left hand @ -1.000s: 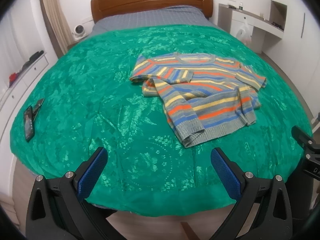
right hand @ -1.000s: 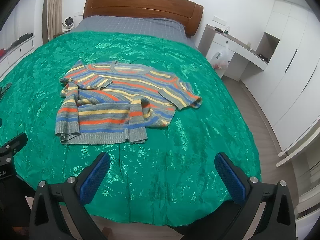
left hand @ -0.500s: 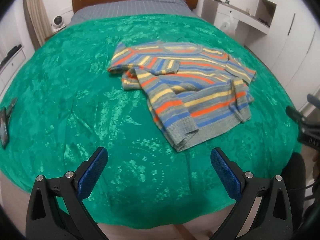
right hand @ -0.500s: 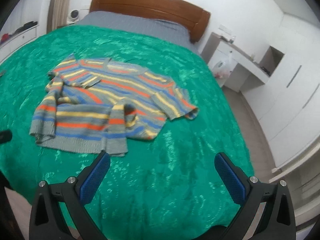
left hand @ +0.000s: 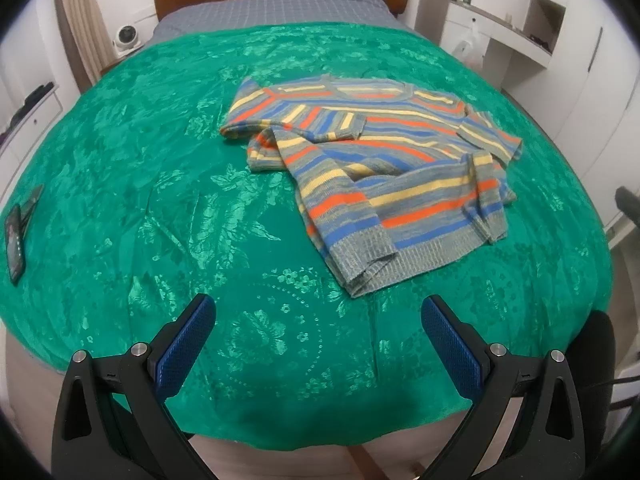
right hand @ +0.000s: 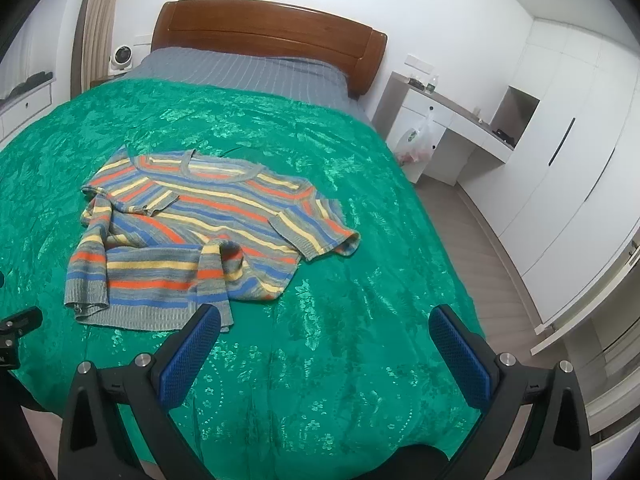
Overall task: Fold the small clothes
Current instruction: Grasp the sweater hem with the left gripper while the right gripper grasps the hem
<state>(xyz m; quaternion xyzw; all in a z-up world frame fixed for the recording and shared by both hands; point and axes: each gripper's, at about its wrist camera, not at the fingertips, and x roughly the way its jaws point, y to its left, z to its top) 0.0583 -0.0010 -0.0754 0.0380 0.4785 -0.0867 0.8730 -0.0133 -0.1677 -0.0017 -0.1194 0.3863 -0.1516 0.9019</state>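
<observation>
A striped knit sweater (left hand: 384,160), grey with orange, yellow and blue bands, lies rumpled on the green bedspread (left hand: 160,184), with its left sleeve folded across the body. It also shows in the right wrist view (right hand: 192,232). My left gripper (left hand: 318,312) is open and empty, held over the bed's near edge, short of the sweater's hem. My right gripper (right hand: 324,322) is open and empty, just right of the hem's corner. The other gripper's edge shows in the right wrist view at the far left (right hand: 16,328).
A dark phone (left hand: 15,236) lies at the bed's left edge. The wooden headboard (right hand: 264,36) is at the far end. A white desk (right hand: 452,120) with a plastic bag (right hand: 416,140) and white wardrobes (right hand: 568,136) stand on the right.
Both grippers have swung and shifted: the sweater now sits higher and more to the right in the left view, and closer to the right gripper's left finger. Both stay open.
</observation>
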